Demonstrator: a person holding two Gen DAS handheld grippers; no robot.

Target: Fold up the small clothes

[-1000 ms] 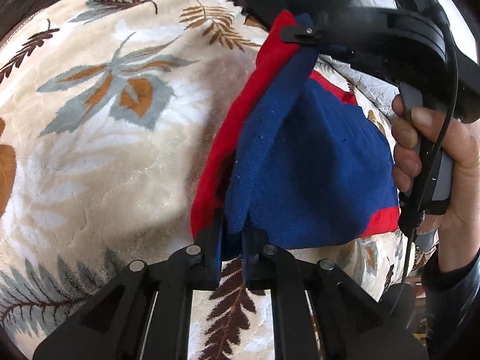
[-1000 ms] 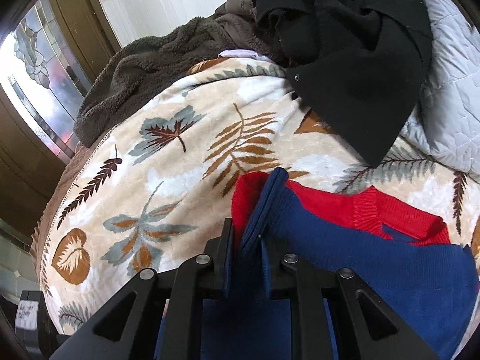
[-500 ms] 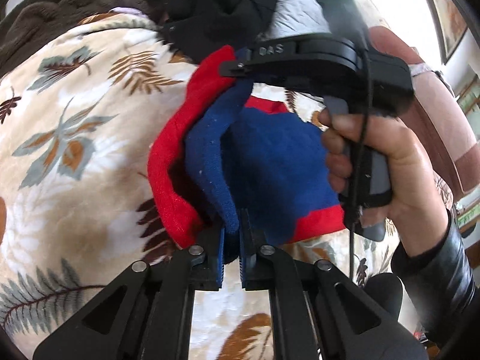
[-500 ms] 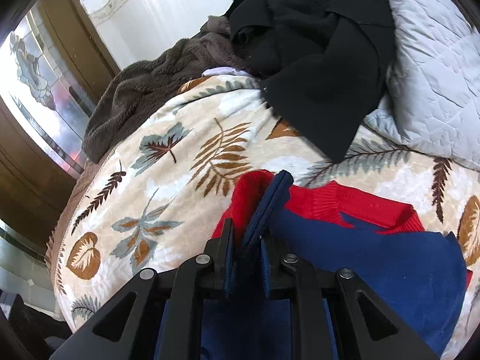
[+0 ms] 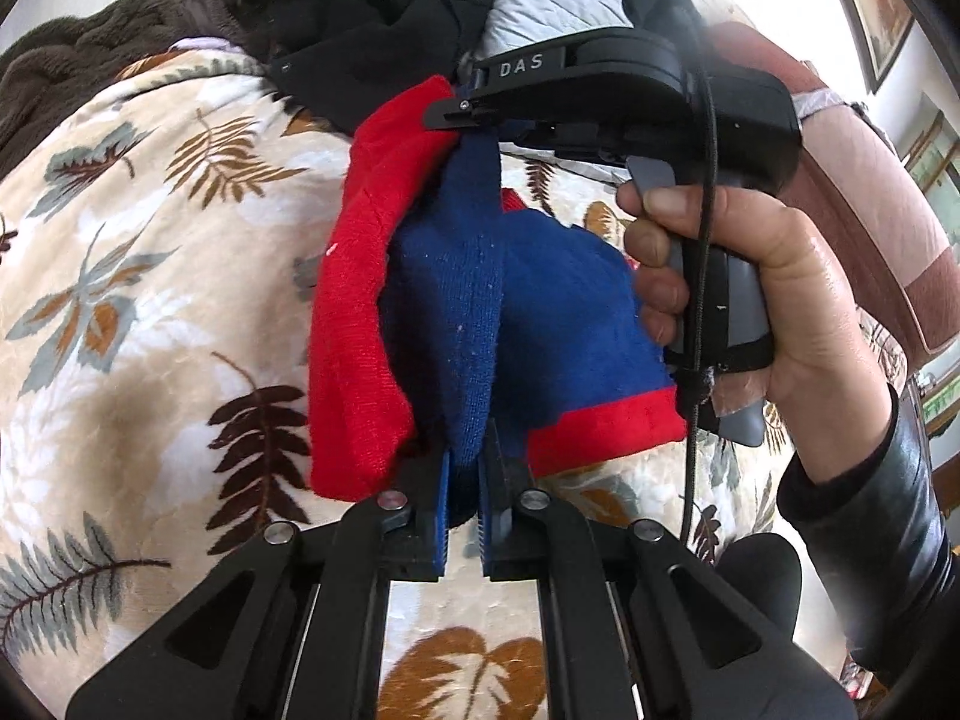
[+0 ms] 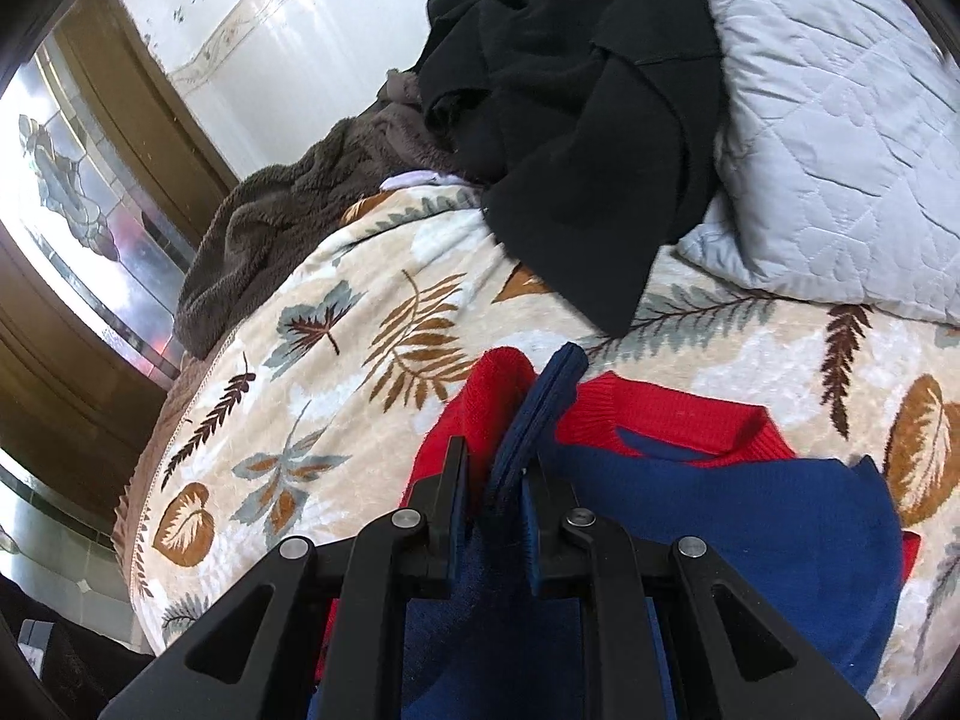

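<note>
Two grippers pinch one blue-and-red knit sweater (image 5: pixel 528 324) above the leaf-patterned blanket (image 5: pixel 150 300): the left gripper (image 5: pixel 463 516) is clenched on its near blue fold, and the right gripper (image 6: pixel 492 510), held in a hand (image 5: pixel 750 300), clamps the far edge. A black garment (image 6: pixel 588 138) lies beyond.

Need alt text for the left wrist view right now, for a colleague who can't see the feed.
The left gripper and the right gripper, held in a hand, each pinch an edge of a blue and red sweater stretched between them above a leaf-patterned blanket. Black clothes lie behind.
</note>
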